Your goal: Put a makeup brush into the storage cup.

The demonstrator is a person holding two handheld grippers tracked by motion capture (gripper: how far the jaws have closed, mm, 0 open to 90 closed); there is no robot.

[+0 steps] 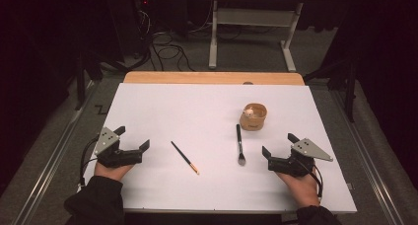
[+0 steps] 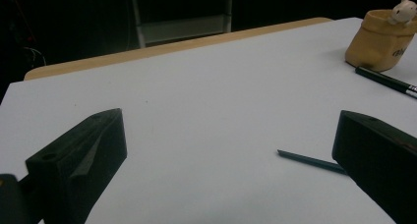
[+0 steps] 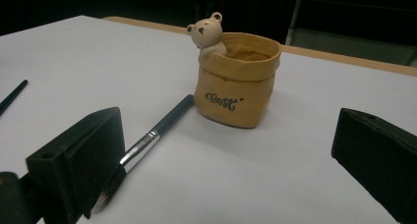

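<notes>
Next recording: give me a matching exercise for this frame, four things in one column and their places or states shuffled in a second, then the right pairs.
Things:
1. pencil
2. brush
3. bear pot
4. left gripper

Places or states:
A. stands upright, farthest from the person
B. lies flat close to the right gripper, bristles toward the person
C. jaws wide apart, nothing between them
D. lies slanted near the table's middle, orange tip toward the person

Pairs: 1-D, 2-B, 3-A, 4-C
</notes>
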